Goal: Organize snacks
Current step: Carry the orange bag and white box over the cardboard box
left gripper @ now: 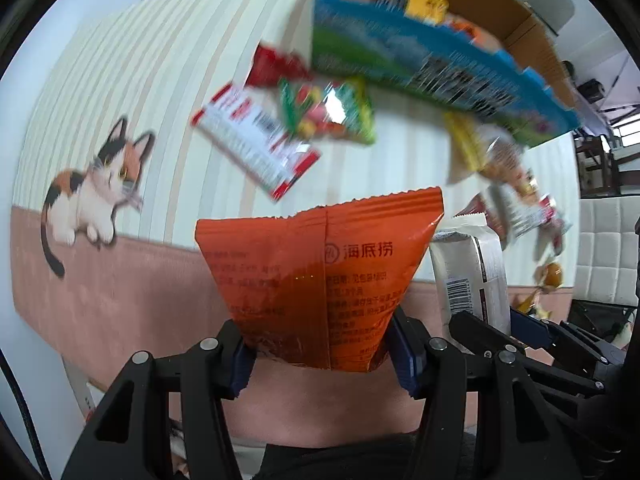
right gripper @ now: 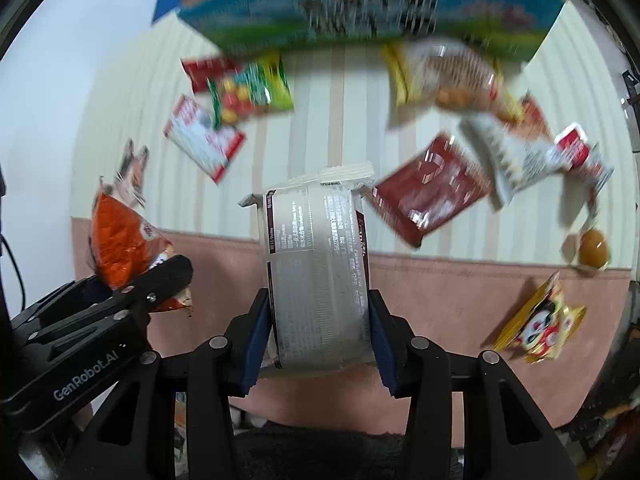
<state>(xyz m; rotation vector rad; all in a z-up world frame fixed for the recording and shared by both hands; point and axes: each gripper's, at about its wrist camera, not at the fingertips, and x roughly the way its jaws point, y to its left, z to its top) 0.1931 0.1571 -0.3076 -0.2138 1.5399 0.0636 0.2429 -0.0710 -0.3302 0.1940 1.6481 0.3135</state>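
Note:
My left gripper [left gripper: 326,354] is shut on an orange snack packet [left gripper: 320,272] and holds it upright above the pink edge of the mat. My right gripper [right gripper: 320,344] is shut on a silver-white snack packet [right gripper: 318,264], also held upright. Each gripper shows in the other's view: the silver packet [left gripper: 472,276] at the right of the left wrist view, the orange packet [right gripper: 120,248] at the left of the right wrist view. A blue and green cardboard box [right gripper: 372,4] lies at the far side of the table.
Loose snack packets lie on the striped mat [right gripper: 328,120]: a red-white one [right gripper: 202,138], a green one [right gripper: 252,92], a yellow one [right gripper: 440,80], a dark red one [right gripper: 432,188], a yellow panda one [right gripper: 540,320]. A brown carton [left gripper: 500,12] stands behind the box.

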